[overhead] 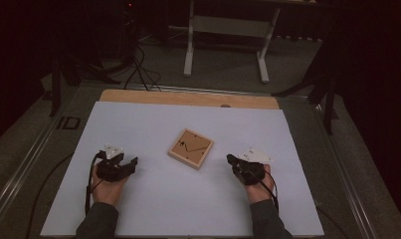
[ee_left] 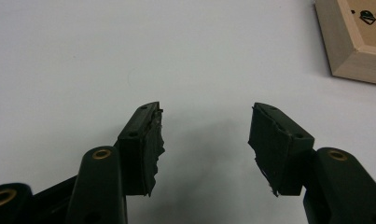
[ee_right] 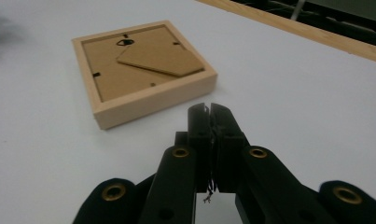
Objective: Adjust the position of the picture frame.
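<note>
1. Right now we see the frame [overhead: 190, 148] lying face-down on the table [overhead: 153, 199], its back up, turned a little askew, between our two tools.
2. Our left tool [overhead: 134, 163] rests on the table to the left of the frame and well apart from it; in the left gripper view its jaws stand wide with nothing between them, and only a corner of the frame [ee_left: 358, 42] reaches into the upper right.
3. Our right tool [overhead: 230, 159] sits near the frame's right side, not touching it. In the right gripper view its jaws are pressed together on nothing, pointing at the frame's near corner [ee_right: 143, 74].
4. On the frame's back a stand flap [ee_right: 160, 59] lies tilted, one edge lifted off the backing board.
5. What could go wrong, as we judge it:
   - With jaws closed, the right tool can only push; a nudge at the corner would likely spin or slide the light frame on the smooth table rather than move it where we want.
   - Nothing braces the frame on its left, so any push from the right may drive it away.
   - Catching the raised flap from the side could bend it or tear its hinge.
   - Gripping the sloped wooden edge could let it slip out of the pads.
</note>
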`<state>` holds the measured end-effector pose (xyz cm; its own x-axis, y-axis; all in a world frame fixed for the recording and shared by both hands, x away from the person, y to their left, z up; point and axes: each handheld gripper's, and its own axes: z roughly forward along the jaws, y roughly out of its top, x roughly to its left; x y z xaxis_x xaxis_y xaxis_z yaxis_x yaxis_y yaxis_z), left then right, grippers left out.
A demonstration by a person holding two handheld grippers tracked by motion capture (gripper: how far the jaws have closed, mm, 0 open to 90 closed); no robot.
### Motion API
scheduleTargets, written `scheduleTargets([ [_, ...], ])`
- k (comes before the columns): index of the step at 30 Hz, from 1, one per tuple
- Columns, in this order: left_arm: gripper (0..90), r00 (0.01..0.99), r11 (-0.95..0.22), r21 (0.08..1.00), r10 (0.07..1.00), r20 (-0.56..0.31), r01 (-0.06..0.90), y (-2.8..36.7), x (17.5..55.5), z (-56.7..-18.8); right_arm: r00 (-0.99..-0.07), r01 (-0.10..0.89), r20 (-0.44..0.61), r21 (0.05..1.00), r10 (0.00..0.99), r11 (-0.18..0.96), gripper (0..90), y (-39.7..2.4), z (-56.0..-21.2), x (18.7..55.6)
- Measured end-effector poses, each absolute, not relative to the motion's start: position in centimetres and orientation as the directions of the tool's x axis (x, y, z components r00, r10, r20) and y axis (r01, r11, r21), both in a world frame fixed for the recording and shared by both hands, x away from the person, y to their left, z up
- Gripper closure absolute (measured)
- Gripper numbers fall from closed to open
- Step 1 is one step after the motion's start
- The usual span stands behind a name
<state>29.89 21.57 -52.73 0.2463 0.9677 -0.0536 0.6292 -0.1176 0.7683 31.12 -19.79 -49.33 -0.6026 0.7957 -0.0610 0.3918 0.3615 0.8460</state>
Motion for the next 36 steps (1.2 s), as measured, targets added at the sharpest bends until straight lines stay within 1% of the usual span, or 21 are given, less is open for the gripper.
scheduleTargets([
  [11, 43.7, 0.244, -0.118, 0.767, 0.968, -0.052, 0.631, 21.6, 29.9, -52.8, -0.631, 0.374, -0.071, 0.845, 0.772, 0.383, 88.8, -18.1, -49.1, 31.4],
  [18, 43.7, 0.244, -0.116, 0.767, 0.968, -0.054, 0.631, 21.6, 29.9, -52.7, -0.662, 0.356, -0.087, 0.838, 0.744, 0.414, 89.3, -16.2, -49.3, 31.8],
  [24, 43.7, 0.245, -0.117, 0.767, 0.968, -0.054, 0.631, 21.6, 29.9, -52.7, -0.682, 0.354, -0.091, 0.828, 0.726, 0.436, 89.4, -14.6, -49.8, 32.2],
  [36, 43.7, 0.248, -0.116, 0.766, 0.967, -0.058, 0.632, 21.6, 29.9, -52.8, -0.704, 0.359, -0.096, 0.807, 0.704, 0.469, 89.4, -12.8, -50.8, 32.9],
])
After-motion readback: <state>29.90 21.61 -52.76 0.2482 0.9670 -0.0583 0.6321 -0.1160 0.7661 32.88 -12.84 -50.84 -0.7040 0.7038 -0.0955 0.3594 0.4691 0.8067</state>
